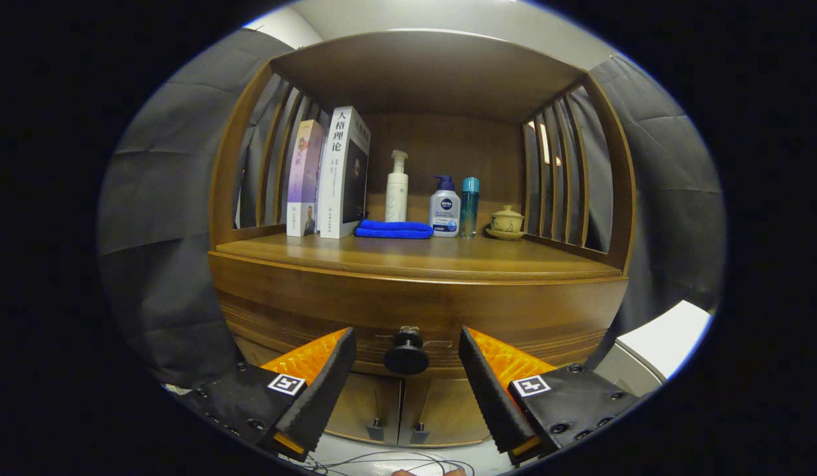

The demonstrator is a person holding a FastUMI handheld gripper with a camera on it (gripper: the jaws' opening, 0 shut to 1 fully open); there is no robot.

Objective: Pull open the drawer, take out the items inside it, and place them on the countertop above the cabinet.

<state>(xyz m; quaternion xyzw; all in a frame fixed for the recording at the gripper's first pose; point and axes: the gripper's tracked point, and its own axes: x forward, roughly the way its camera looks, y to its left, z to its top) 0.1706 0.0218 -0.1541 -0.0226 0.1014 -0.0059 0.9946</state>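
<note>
A wooden cabinet stands in front of me with its drawer [501, 317] closed under the countertop [408, 258]. The drawer's round dark knob [406, 354] sits between my two fingers, a little ahead of the tips. My gripper [406, 344] is open, with one finger on each side of the knob and a gap to it on both sides. Whatever lies inside the drawer is hidden.
At the back of the countertop stand two books [329, 175], a folded blue cloth [394, 229], a white pump bottle [396, 188], a blue-capped pump bottle [445, 208], a teal bottle [470, 206] and a lidded cup on a saucer [506, 221]. Slatted sides and a shelf roof enclose it. Two cabinet doors [408, 410] sit below the drawer.
</note>
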